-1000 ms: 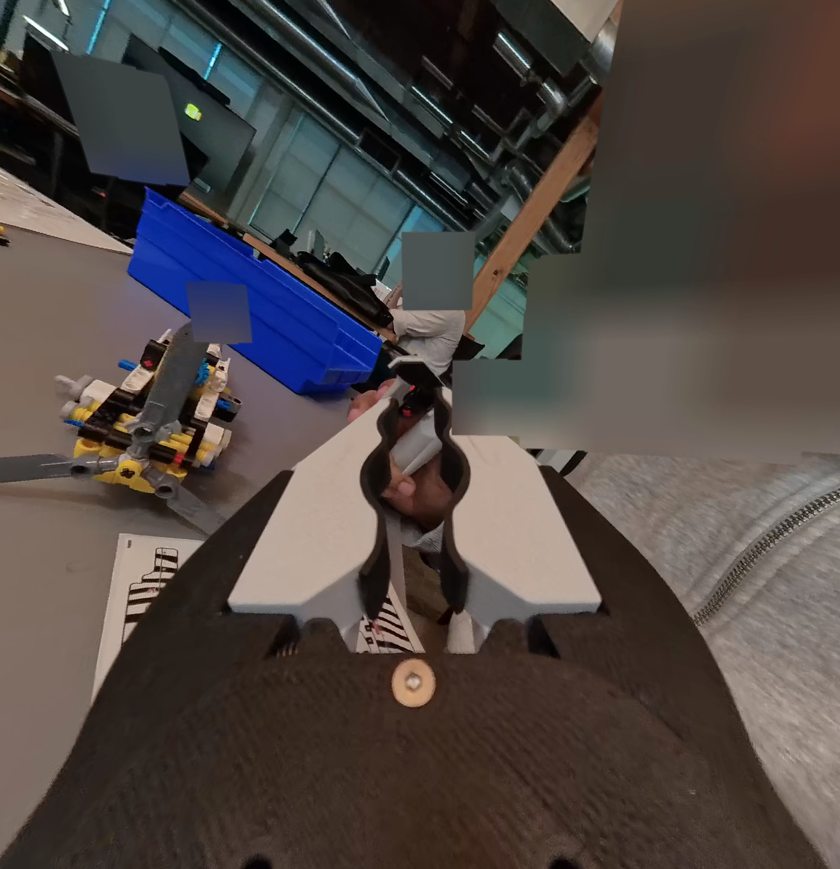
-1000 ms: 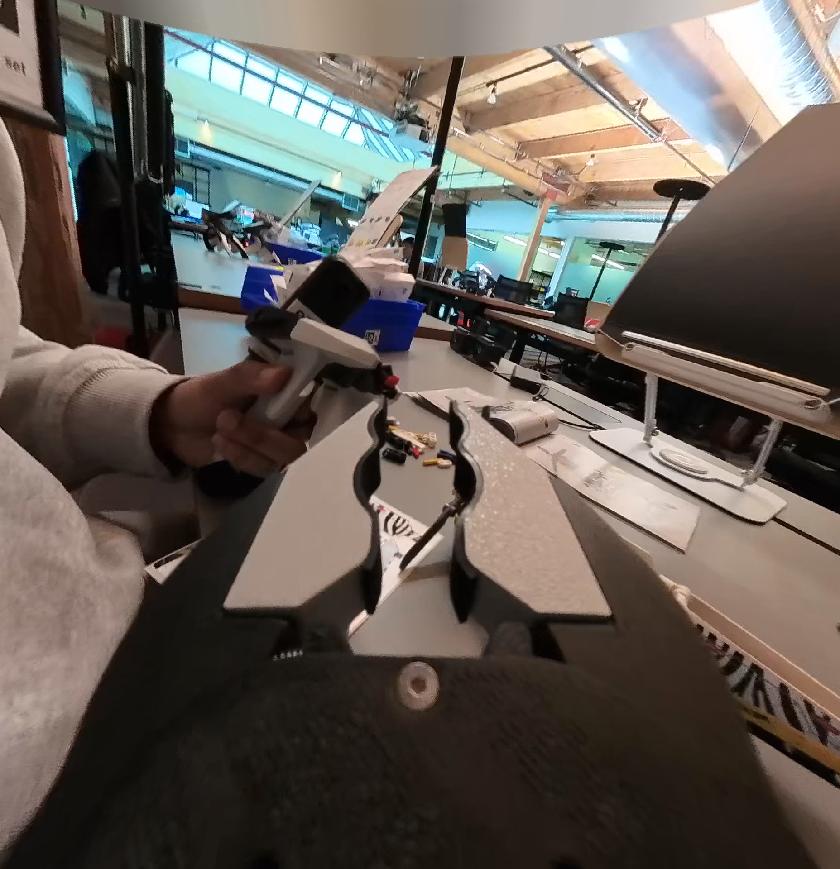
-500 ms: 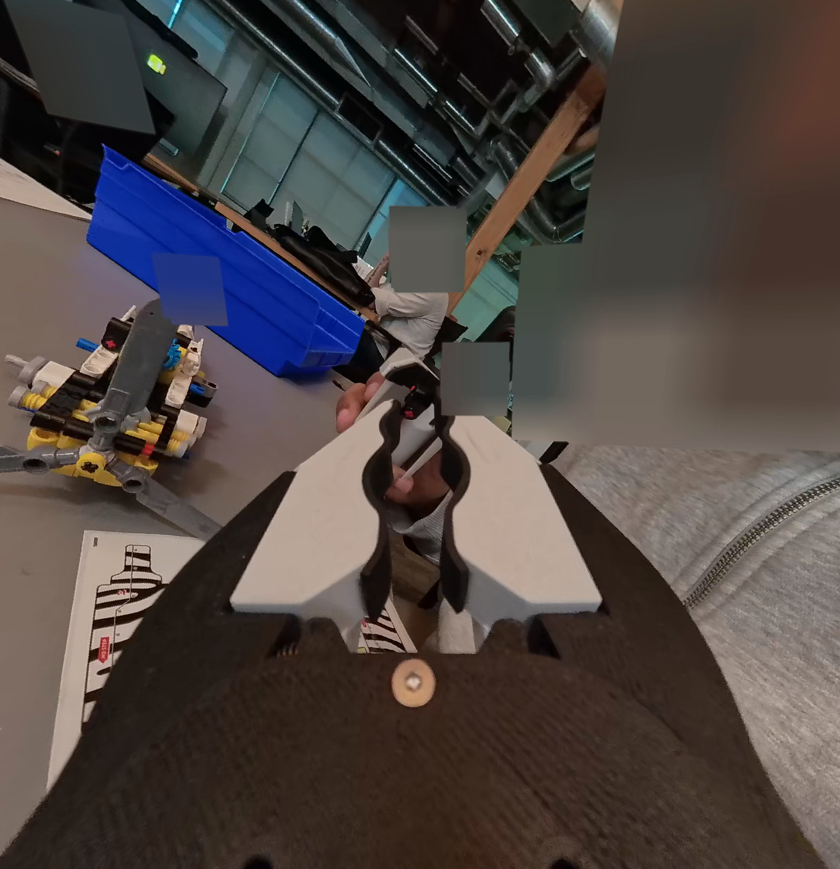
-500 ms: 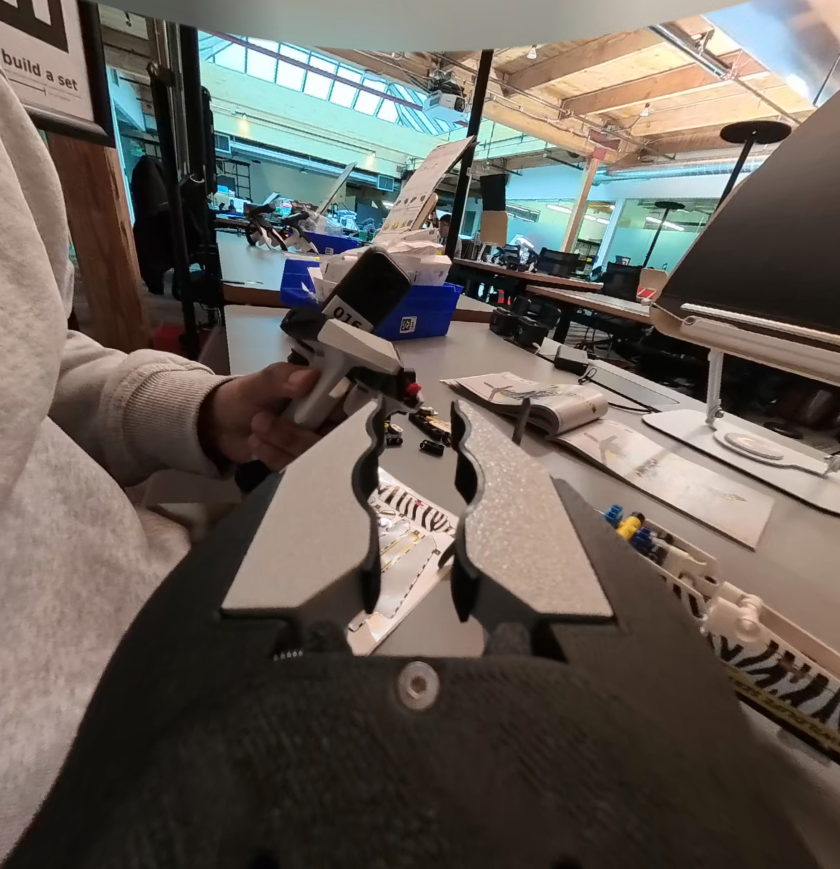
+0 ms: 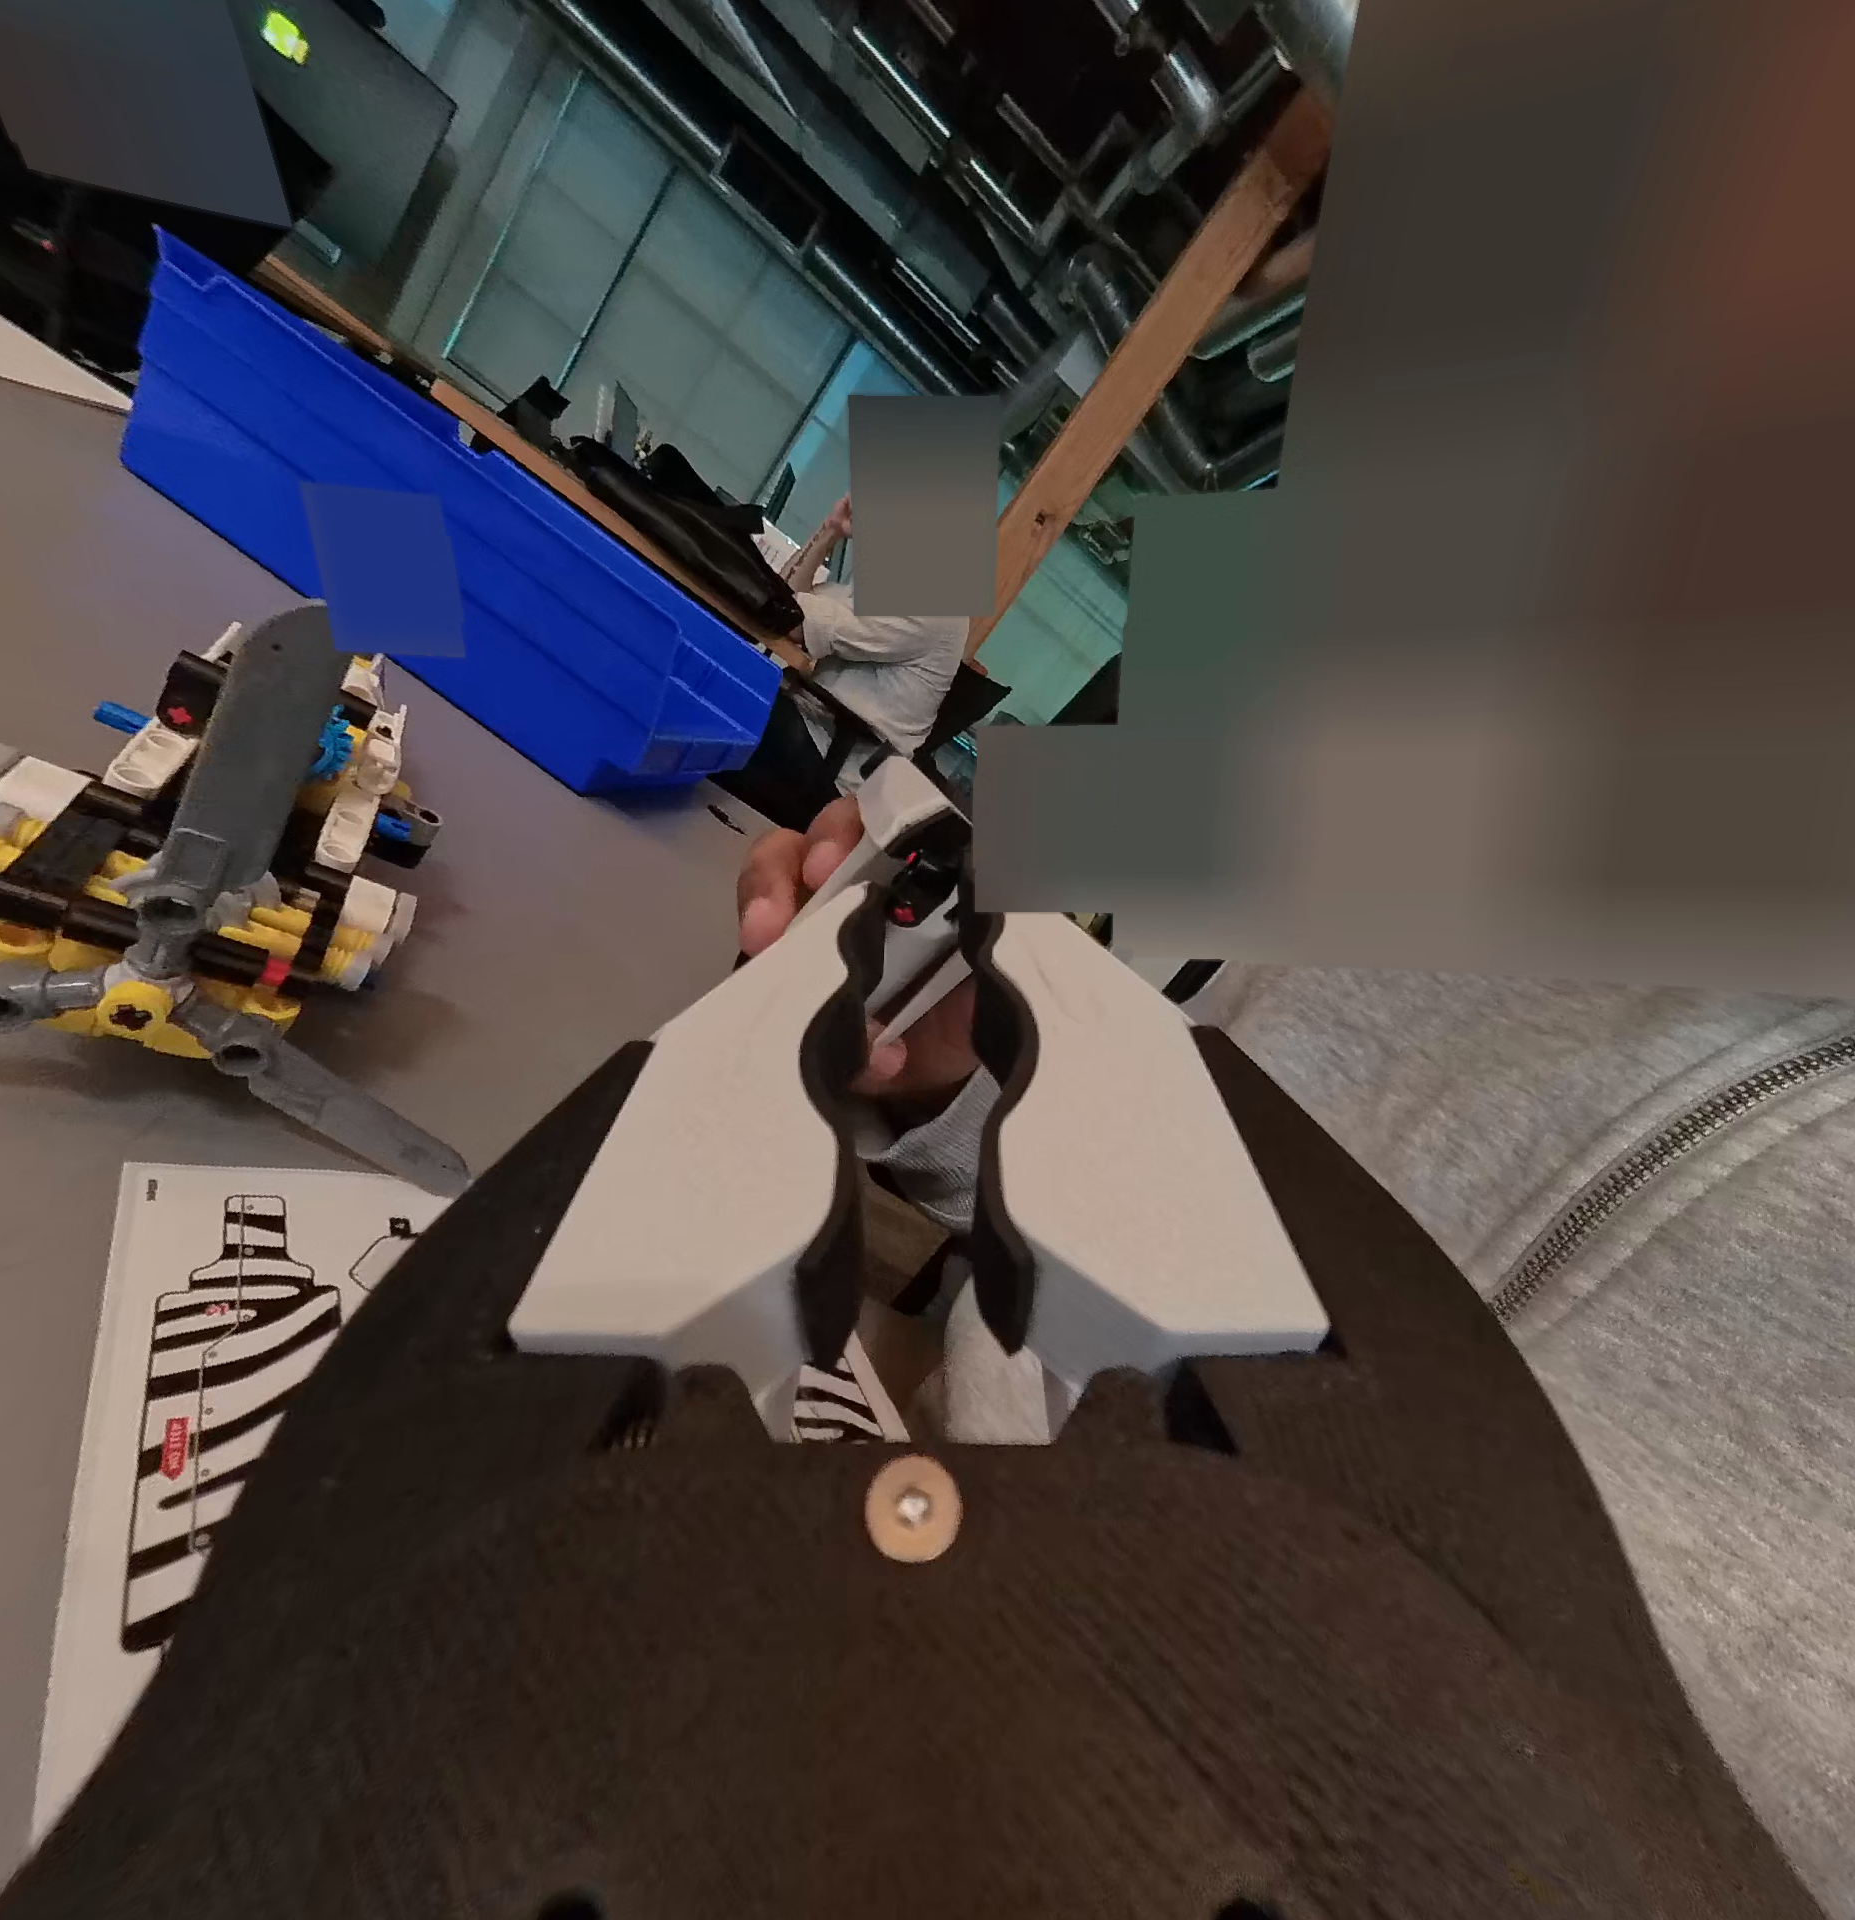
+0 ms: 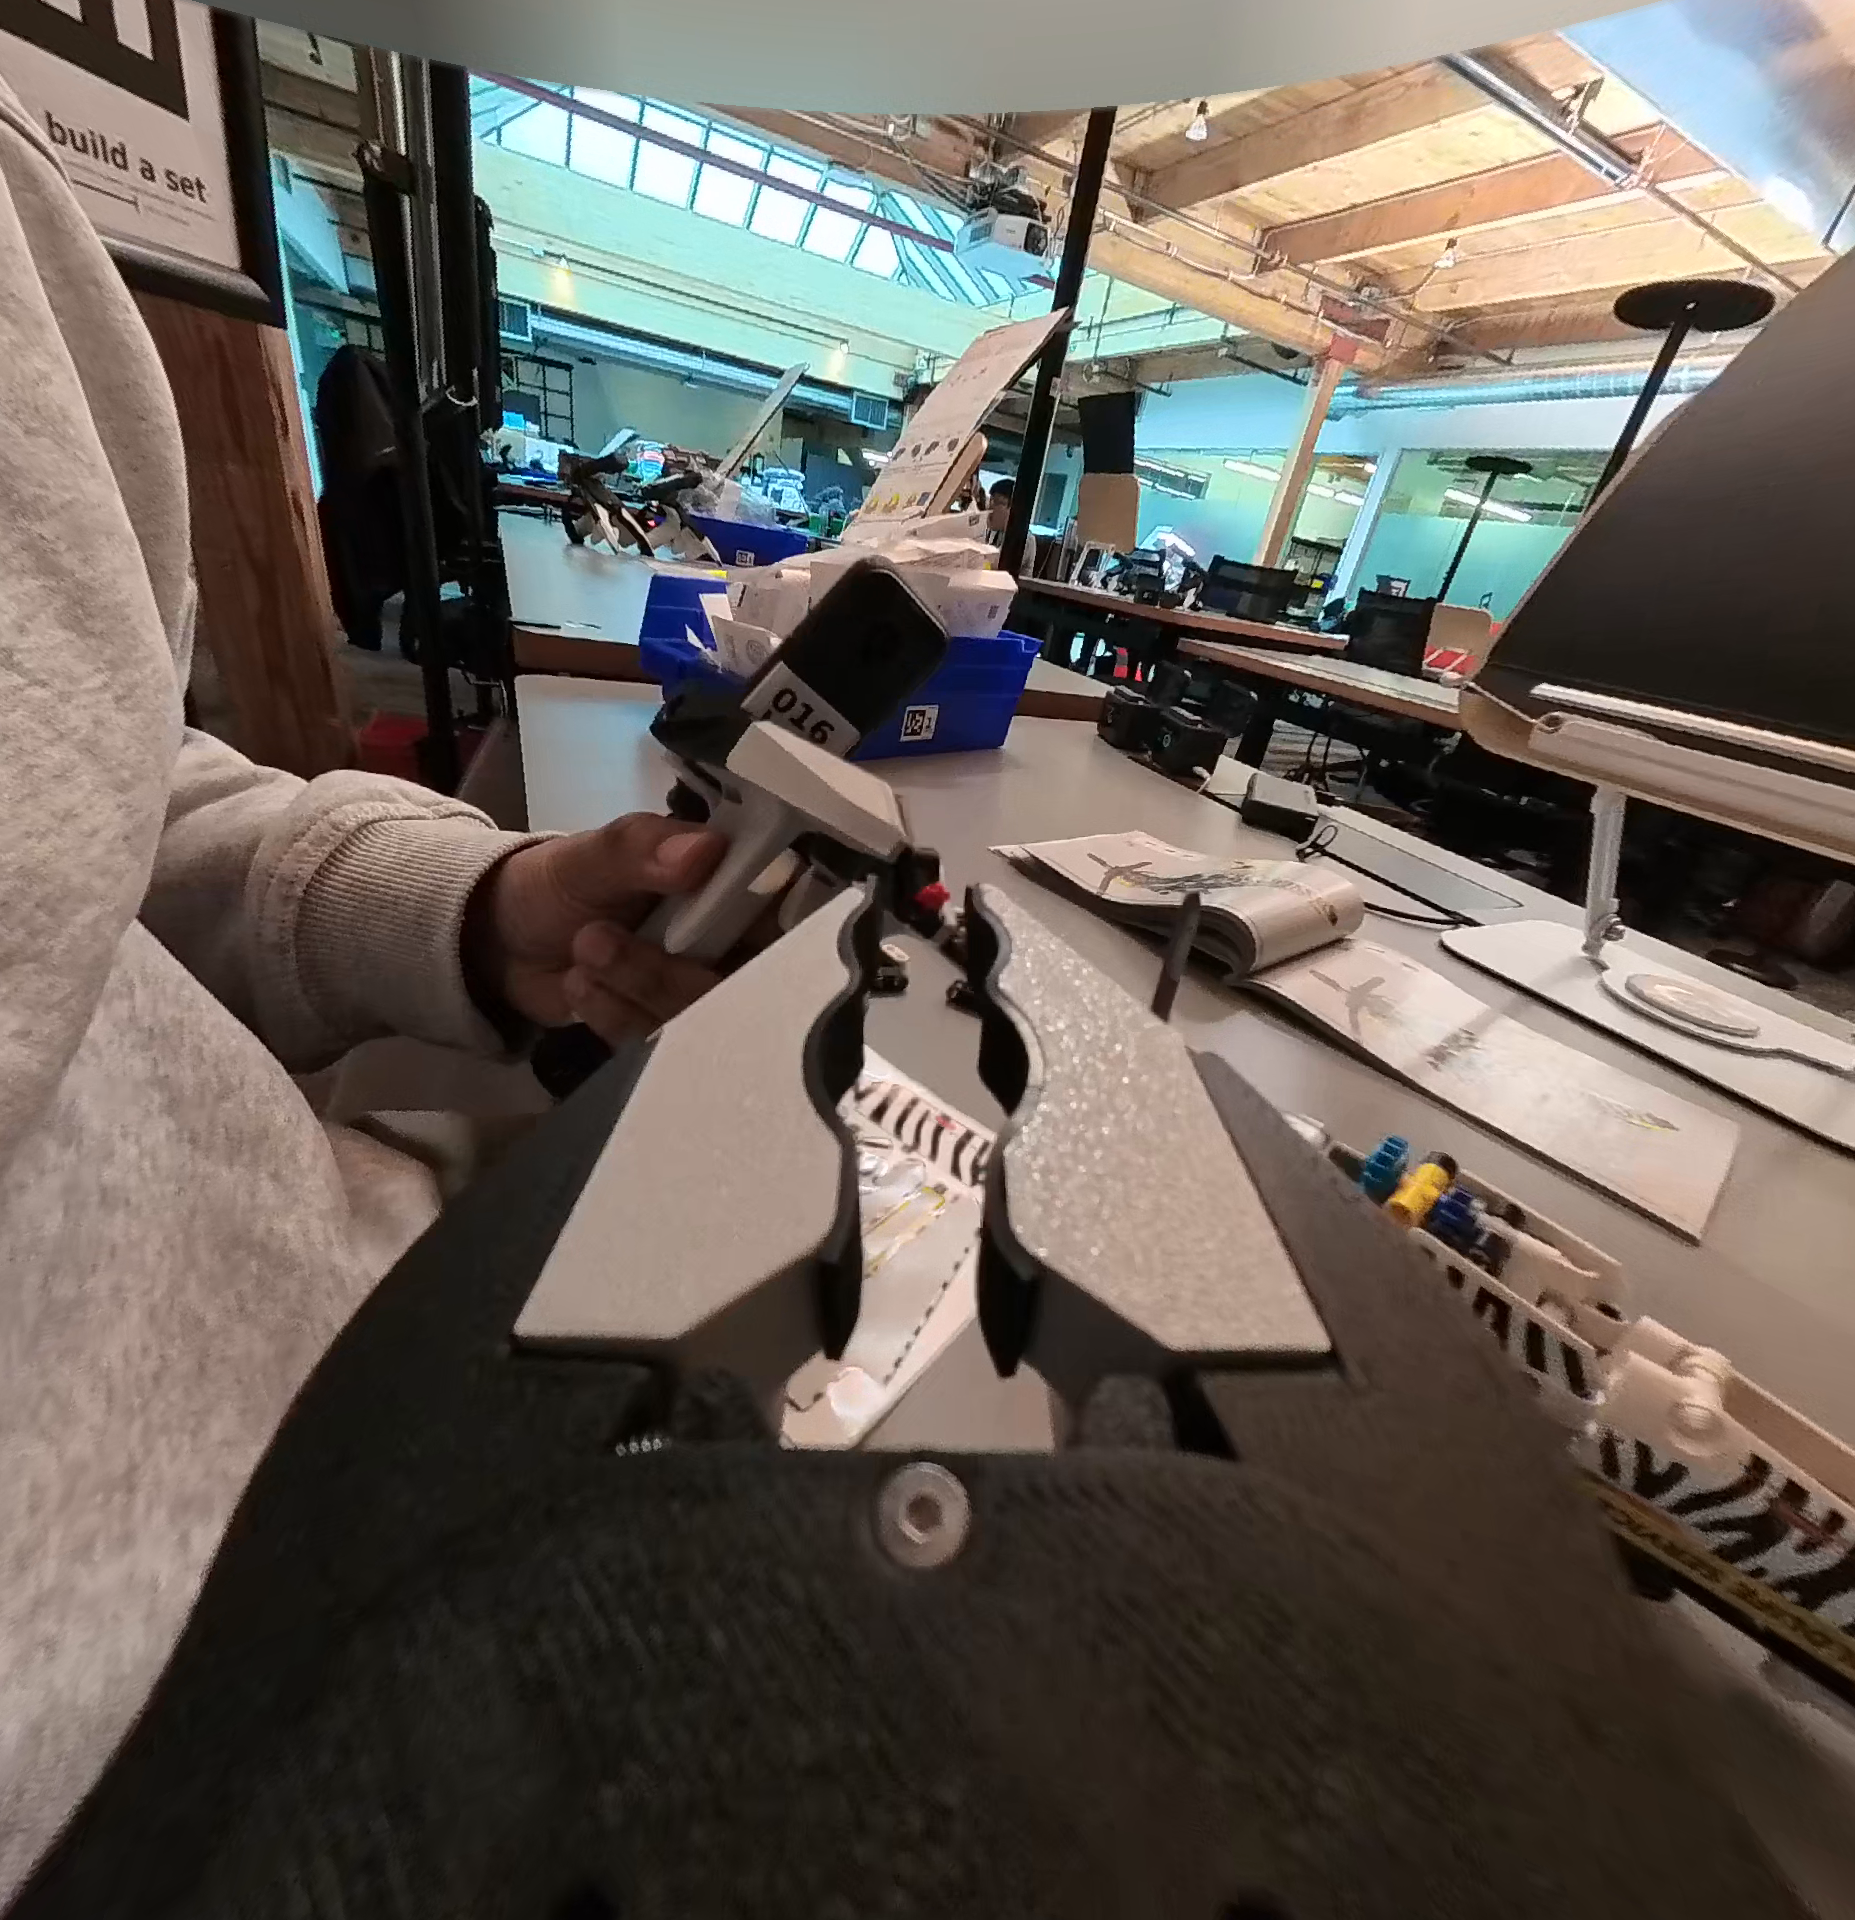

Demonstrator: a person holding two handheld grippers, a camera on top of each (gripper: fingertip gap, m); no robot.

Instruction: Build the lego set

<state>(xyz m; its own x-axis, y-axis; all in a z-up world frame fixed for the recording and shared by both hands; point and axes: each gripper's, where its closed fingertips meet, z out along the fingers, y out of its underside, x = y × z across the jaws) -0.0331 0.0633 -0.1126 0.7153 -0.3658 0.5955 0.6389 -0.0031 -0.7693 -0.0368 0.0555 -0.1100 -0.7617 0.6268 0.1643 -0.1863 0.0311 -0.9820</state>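
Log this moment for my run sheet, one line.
left gripper and right gripper tip to tip | small black-red piece at tips, holder unclear | partial model on table, apart

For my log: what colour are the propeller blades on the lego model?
Dark grey blades on the model; the left wrist view shows them best.

An open-plan workshop: long grey tables [image 6: 1110, 790], blue parts bins [image 5: 435, 499], exposed timber ceiling beams [image 6: 1266, 208]
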